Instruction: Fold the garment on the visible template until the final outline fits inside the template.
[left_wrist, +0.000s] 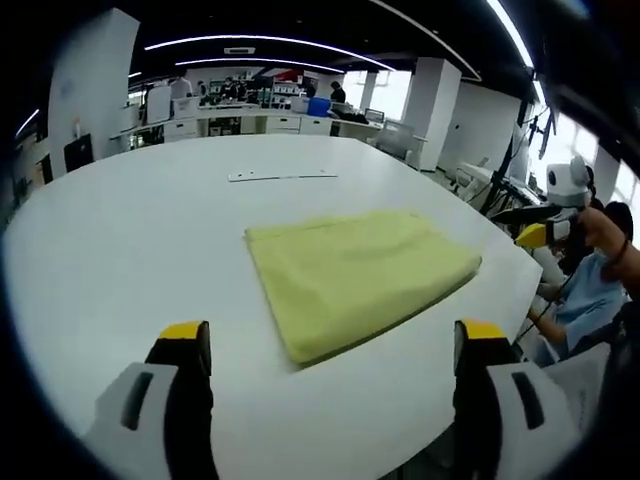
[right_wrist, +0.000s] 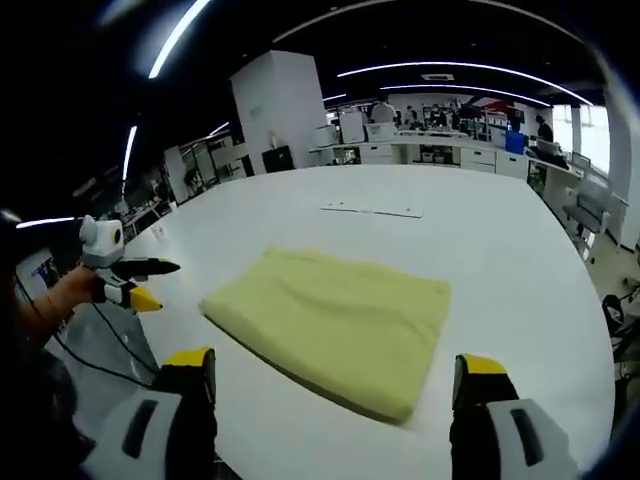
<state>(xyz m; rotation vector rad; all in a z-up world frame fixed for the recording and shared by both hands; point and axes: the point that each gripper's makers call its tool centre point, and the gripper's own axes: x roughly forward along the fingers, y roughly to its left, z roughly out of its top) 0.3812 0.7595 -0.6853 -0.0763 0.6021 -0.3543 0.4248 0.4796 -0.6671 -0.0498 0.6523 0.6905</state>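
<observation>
Left gripper view: left gripper (left_wrist: 332, 350) jaws wide apart, holding nothing — pulled back from the folded yellow garment (left_wrist: 355, 275) on the white table (left_wrist: 120, 240). Right gripper view: right gripper (right_wrist: 335, 375) likewise agape, empty; garment (right_wrist: 335, 325) flat, compact — folding likely finished.

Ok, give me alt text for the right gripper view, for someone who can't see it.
A folded yellow cloth lies flat on a large white table, ahead of the right gripper, whose yellow-tipped fingers stand wide apart and hold nothing. At the left edge, a person's hand holds the left gripper off the table, with an open-plan office behind.
</observation>
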